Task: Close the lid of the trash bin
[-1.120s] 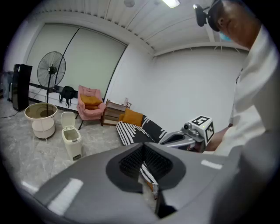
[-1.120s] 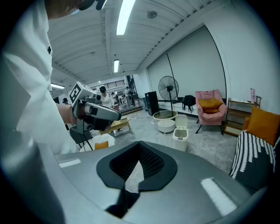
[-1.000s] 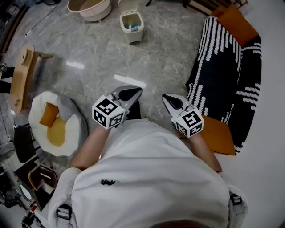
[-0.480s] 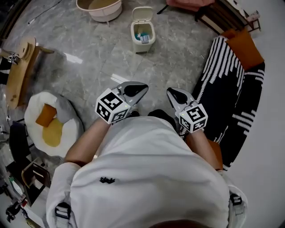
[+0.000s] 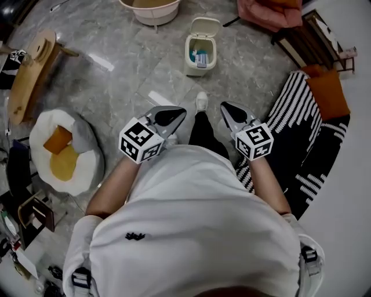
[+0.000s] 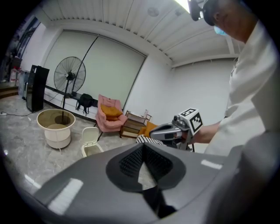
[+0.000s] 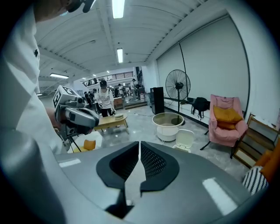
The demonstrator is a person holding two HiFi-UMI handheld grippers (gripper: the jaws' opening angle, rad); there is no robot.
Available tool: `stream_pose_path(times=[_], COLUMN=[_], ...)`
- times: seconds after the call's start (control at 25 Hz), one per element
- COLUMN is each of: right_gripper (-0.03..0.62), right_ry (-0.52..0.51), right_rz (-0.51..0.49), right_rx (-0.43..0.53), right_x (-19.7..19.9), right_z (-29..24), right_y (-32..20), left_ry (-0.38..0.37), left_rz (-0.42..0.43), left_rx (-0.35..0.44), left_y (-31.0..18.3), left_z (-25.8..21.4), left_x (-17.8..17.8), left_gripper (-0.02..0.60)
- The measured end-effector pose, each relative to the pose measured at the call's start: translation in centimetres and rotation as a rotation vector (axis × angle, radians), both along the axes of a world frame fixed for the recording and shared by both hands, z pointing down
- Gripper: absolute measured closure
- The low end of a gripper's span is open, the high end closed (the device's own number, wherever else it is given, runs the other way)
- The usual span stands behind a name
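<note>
A small cream trash bin (image 5: pixel 200 57) stands on the grey stone floor ahead of me, its flip lid (image 5: pixel 206 26) raised upright and some rubbish inside. The left gripper view shows the bin (image 6: pixel 90 146) low at the left. In the right gripper view the bin (image 7: pixel 184 141) stands beside the basin. My left gripper (image 5: pixel 175 112) and right gripper (image 5: pixel 226 108) are held at waist height, well short of the bin. Both are shut and hold nothing. Each gripper view shows the other gripper: the right gripper (image 6: pixel 175 130) and the left gripper (image 7: pixel 77 114).
A cream basin (image 5: pixel 155 7) stands left of the bin and a pink armchair (image 5: pixel 268 11) right of it. A black-and-white striped rug (image 5: pixel 304 130) lies at the right. An egg-shaped cushion (image 5: pixel 61 156) and a wooden bench (image 5: pixel 29 75) are at the left. A standing fan (image 6: pixel 69 76) is behind.
I have walked toward the bin: it has drifted rightward and grown larger in the head view. A leg and shoe now show between the grippers. Both grippers stay shut.
</note>
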State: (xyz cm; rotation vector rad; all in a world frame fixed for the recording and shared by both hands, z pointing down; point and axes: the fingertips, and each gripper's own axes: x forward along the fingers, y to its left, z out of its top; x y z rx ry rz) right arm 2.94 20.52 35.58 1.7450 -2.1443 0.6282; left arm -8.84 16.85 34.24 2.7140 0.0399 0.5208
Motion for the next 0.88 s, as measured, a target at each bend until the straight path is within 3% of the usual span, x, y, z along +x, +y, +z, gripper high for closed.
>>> stream_pose_path(times=[0.44,0.68,0.88], right_gripper=[0.582,0.571,0.566], right_ry=[-0.052,-0.042,-0.056], right_rz=[-0.089,-0.173,-0.145], right_rx=[-0.079,-0.133,-0.2], right_x=[14.7,20.4,24.9], right_z=[4.7,9.2,14.1], right_y=[-17.8,-26.7,-32.8], left_ry=[-0.036,-0.06,-0.081], left_rz=[-0.194,-0.275,-0.357], left_rx=[0.011,-0.002,-0.029], left_y=[-11.8,-15.3,-17.4], left_z=[0.0,0.6,1.4], left_x=[9.0,12.7,14.3], left_gripper=[0.526,0.526,0.526])
